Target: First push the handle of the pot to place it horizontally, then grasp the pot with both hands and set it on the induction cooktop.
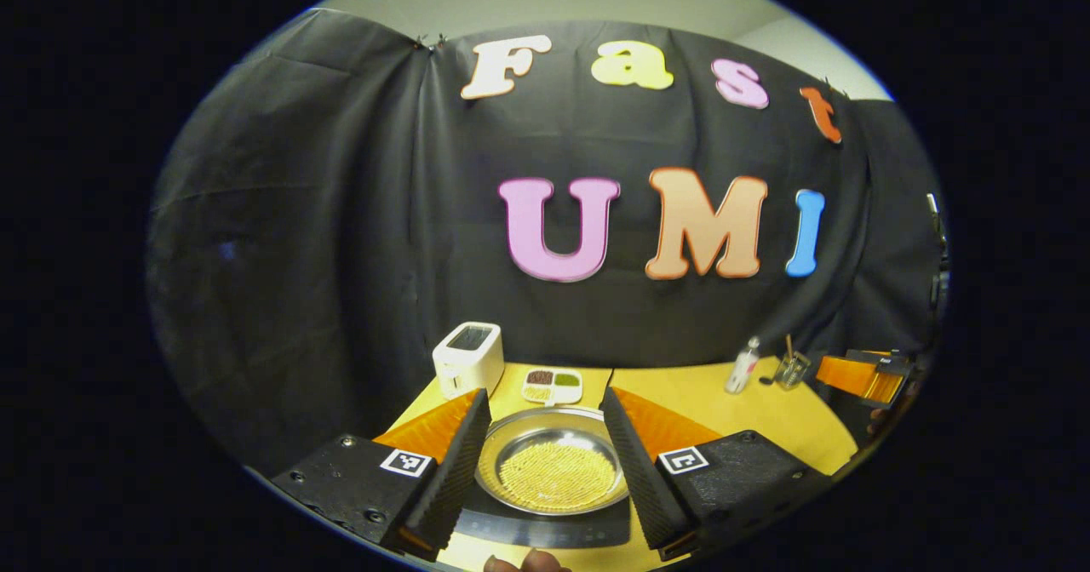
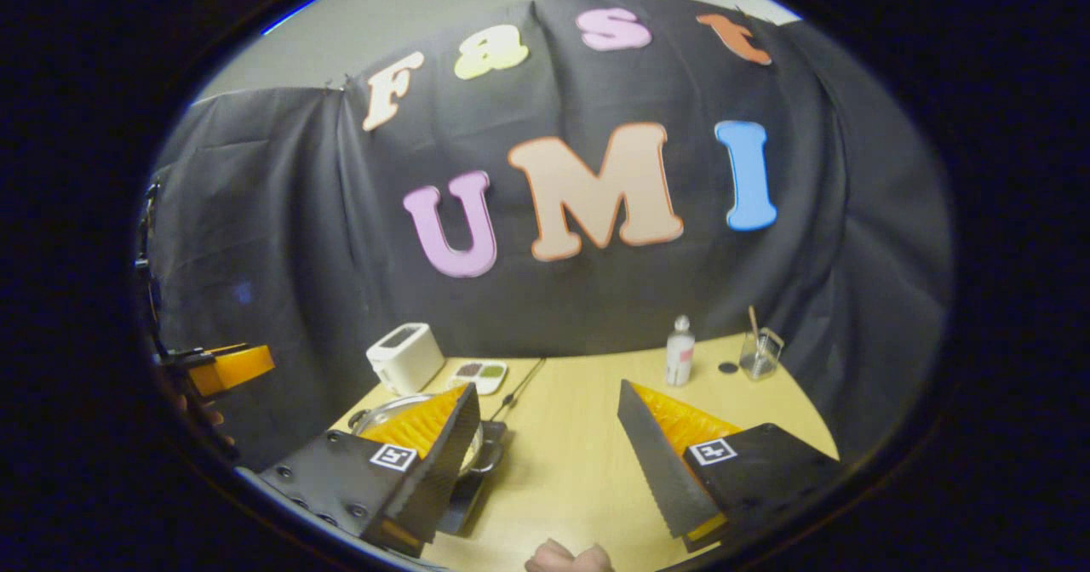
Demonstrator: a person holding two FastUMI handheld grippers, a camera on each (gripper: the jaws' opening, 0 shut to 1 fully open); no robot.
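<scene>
No readable label showed. The steel pot (image 1: 552,470), holding yellow grains, sat on the induction cooktop (image 1: 545,528); left gripper (image 1: 545,470) and right gripper (image 2: 545,461) both gaped apart.

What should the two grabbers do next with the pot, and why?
Probably just back both away, jaws open. The pot already seems to sit on the black cooktop, and the left gripper and right gripper are open, holding nothing, so little looks left to do.
</scene>
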